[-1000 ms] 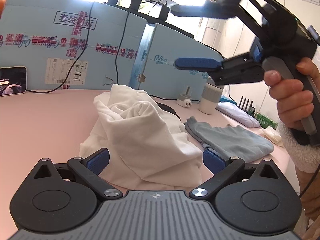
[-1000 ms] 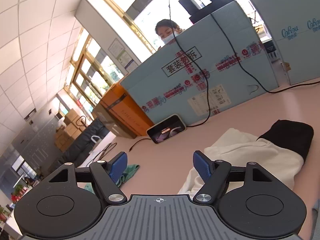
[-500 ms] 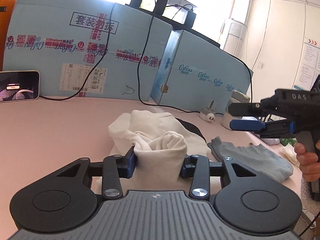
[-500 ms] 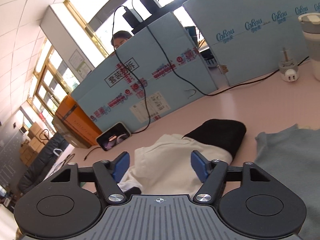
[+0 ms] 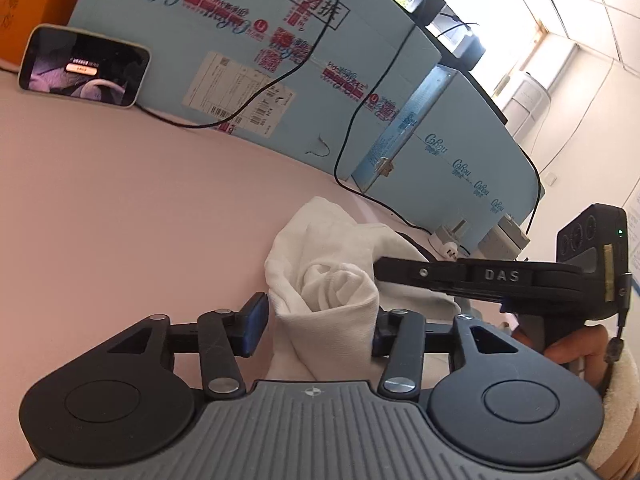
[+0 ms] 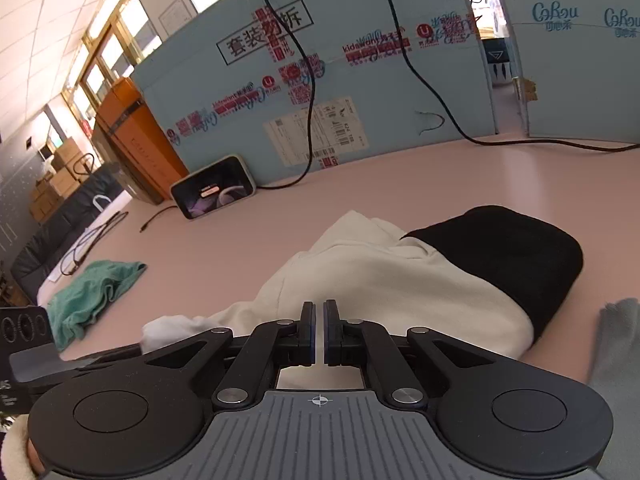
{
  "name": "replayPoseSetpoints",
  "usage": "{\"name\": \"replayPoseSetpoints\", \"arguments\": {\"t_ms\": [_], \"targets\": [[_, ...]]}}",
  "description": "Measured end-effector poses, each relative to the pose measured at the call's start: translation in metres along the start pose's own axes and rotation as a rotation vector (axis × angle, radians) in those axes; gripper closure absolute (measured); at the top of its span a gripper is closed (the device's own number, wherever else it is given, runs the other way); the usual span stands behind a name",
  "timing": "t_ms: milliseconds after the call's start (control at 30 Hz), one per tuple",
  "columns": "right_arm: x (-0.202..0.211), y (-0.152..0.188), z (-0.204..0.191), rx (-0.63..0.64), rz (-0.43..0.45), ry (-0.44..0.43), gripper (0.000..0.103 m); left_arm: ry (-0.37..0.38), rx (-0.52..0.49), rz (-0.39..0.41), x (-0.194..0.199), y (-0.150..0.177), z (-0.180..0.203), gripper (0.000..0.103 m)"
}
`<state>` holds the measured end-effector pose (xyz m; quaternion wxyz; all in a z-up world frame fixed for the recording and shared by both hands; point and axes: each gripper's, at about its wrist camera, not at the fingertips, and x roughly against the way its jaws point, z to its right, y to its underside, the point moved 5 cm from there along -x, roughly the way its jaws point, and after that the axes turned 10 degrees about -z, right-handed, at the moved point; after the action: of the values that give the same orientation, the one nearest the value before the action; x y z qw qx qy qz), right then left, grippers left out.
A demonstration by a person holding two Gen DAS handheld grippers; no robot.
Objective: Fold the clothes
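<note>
One white garment bunched, axis unclear | left gripper jaws opening around it | right gripper jaws closed

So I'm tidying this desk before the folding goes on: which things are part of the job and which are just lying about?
Job: crumpled white cotton garment; black fabric piece; grey cloth; teal cloth.

Lying about: phone with lit screen; black cables; blue cardboard panels; white plug adapter.

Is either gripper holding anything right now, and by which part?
Left gripper: jaws opening around a bunched fold of the white garment, one pad clear of it. Right gripper: shut; whether it pinches cloth cannot be told.
</note>
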<state>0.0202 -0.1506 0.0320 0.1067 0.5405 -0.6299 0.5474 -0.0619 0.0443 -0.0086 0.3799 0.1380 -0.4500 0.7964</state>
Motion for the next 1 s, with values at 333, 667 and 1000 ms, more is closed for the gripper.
{"name": "replayPoseSetpoints", "arguments": {"t_ms": [333,667,1000], "targets": [[-0.055,-0.031,0.039,-0.087,0.043,0.12,0.103,0.045,0.049,-0.021,-0.002,0.005,-0.012,0.049],[-0.017,-0.041,0.022,-0.042,0.117,-0.002,0.059,0.086,0.054,-0.014,0.001,0.008,-0.014,0.042],[-0.038,-0.039,-0.024,0.201,-0.016,0.121,0.04,0.103,0.048,-0.014,0.001,0.008,-0.014,0.037]]}}
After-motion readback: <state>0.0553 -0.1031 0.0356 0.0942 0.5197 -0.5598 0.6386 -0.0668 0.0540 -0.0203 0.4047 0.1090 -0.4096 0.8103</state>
